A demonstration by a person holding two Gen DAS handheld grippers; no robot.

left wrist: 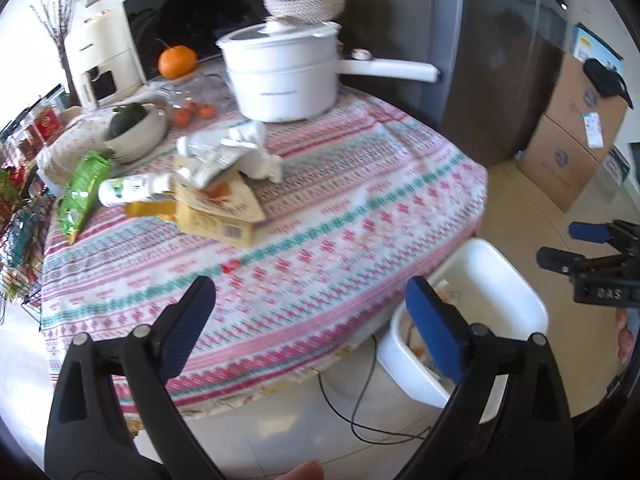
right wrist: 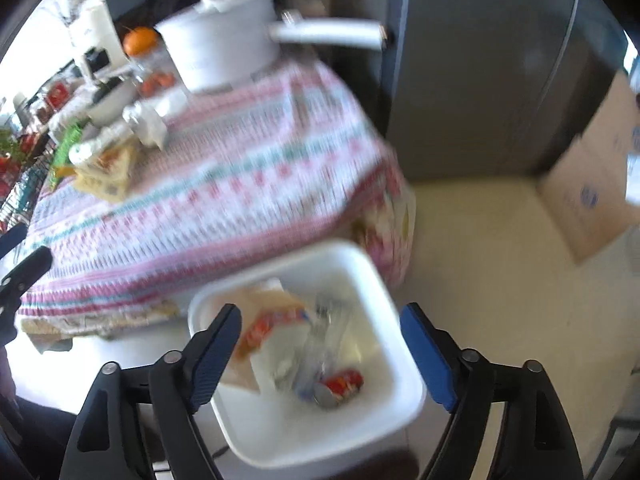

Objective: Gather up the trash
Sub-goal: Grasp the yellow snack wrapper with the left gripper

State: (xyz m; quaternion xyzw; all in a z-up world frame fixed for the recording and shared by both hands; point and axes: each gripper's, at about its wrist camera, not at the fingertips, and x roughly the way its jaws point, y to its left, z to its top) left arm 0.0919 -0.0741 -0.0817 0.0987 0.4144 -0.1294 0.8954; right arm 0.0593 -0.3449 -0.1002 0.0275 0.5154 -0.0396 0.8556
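Note:
On the table's patterned cloth (left wrist: 328, 216) lies a pile of trash: crumpled white wrappers (left wrist: 232, 152), a flattened yellow carton (left wrist: 220, 212), a white tube (left wrist: 132, 190) and a green snack bag (left wrist: 82, 192). A small red scrap (left wrist: 231, 267) lies nearer. My left gripper (left wrist: 310, 292) hangs open and empty over the table's near edge. A white bin (right wrist: 360, 264) stands on the floor beside the table, with wrappers (right wrist: 272, 328) and a red packet (right wrist: 344, 384) inside. Directly above it my right gripper (right wrist: 320, 312) is open, nothing between its pads. The right wrist view is blurred.
A white pot with a long handle (left wrist: 280, 76), an orange (left wrist: 177, 61), a bowl of dark fruit (left wrist: 136, 128) and a microwave (left wrist: 168, 28) fill the table's far side. Past it are a grey fridge (left wrist: 500, 60) and cardboard boxes (left wrist: 572, 132). A black cable (left wrist: 360, 420) trails across the floor.

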